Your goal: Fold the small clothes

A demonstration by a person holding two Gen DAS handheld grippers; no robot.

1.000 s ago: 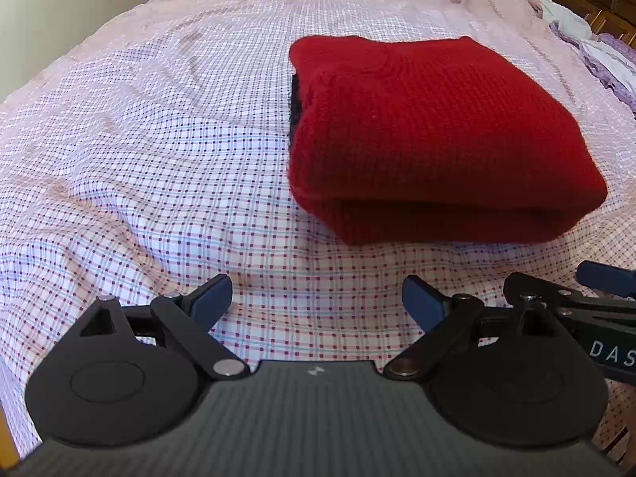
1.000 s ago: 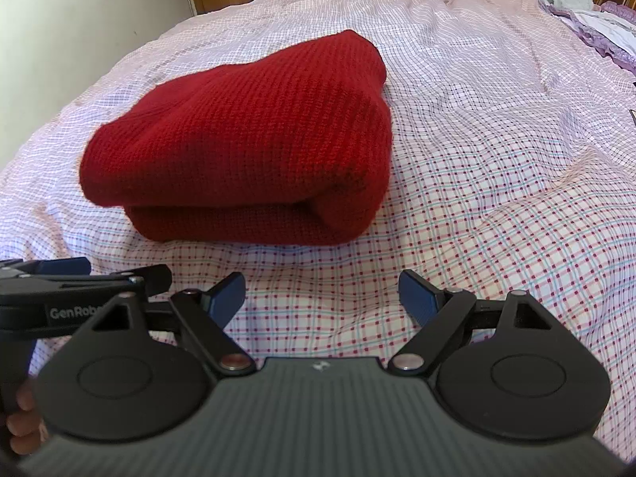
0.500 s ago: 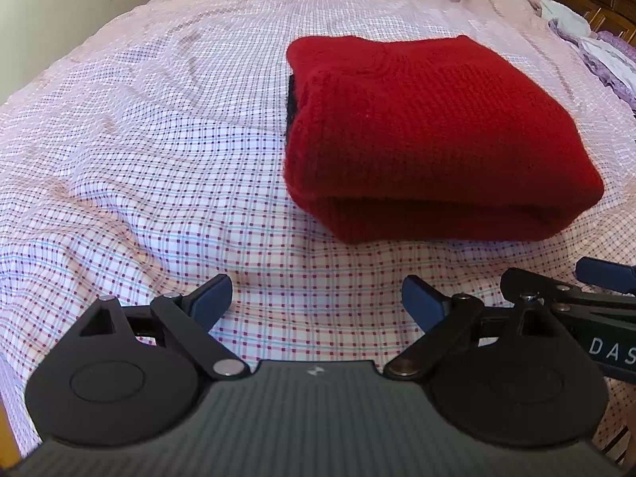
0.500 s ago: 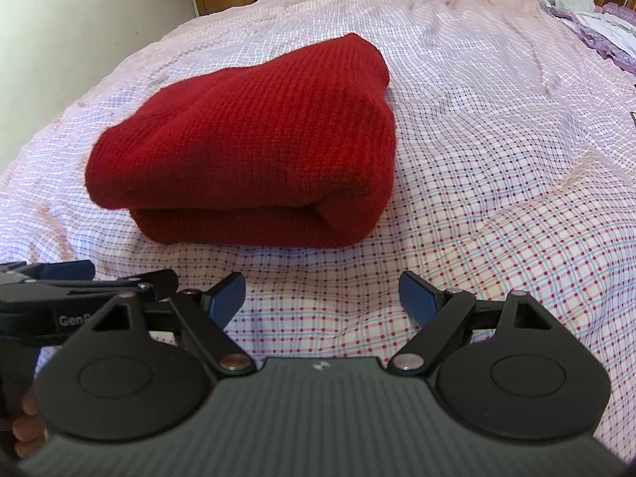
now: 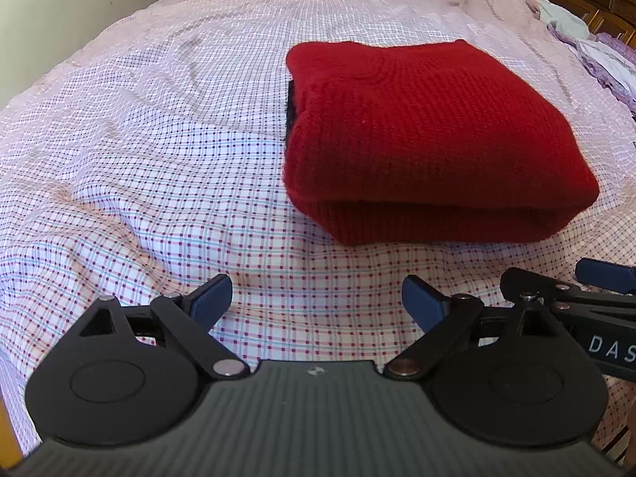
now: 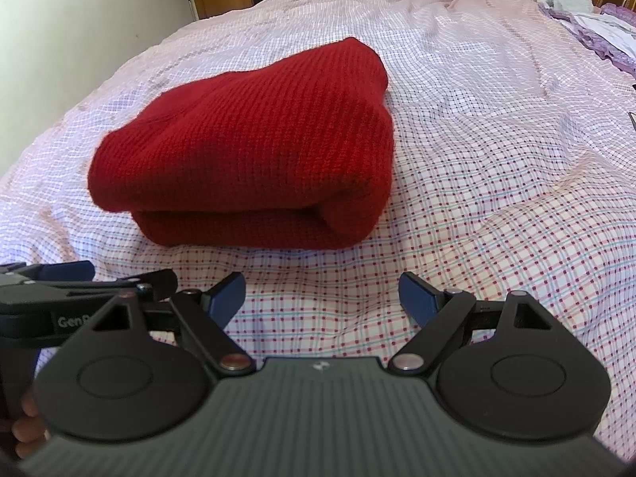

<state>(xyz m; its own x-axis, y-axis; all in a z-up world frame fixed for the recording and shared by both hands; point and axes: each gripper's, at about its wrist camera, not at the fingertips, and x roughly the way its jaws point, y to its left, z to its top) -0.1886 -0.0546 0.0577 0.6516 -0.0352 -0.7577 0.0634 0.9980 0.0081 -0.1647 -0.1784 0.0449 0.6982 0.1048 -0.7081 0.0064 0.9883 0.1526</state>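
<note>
We see the red sweater (image 5: pixel 429 135) folded into a thick, neat bundle. It lies on the checked bed sheet (image 5: pixel 159 127). In the left wrist view it sits in the upper right of the frame. In the right wrist view it sits in the upper left, (image 6: pixel 246 167). A thin dark strip peeks out at its left edge in the left wrist view; we cannot tell what it is.

Our left gripper (image 5: pixel 317 298) is at the bottom middle of its frame. Its blue tips are spread wide and nothing is between them. Our right gripper (image 6: pixel 321 293) is the same: spread wide, holding nothing. Both hang over bare sheet, just in front of the sweater, not touching it.

Almost nothing has changed since a moment ago. The sweater looks the same shape, and both grippers are in the same spots, apart from a tiny shift in the views. We think this means the folding of this sweater is done and we are just pausing.

At the far right edge of both frames we see a pile of pale and purple cloth (image 6: pixel 596 24). Maybe that is next, but we cannot tell.
</note>
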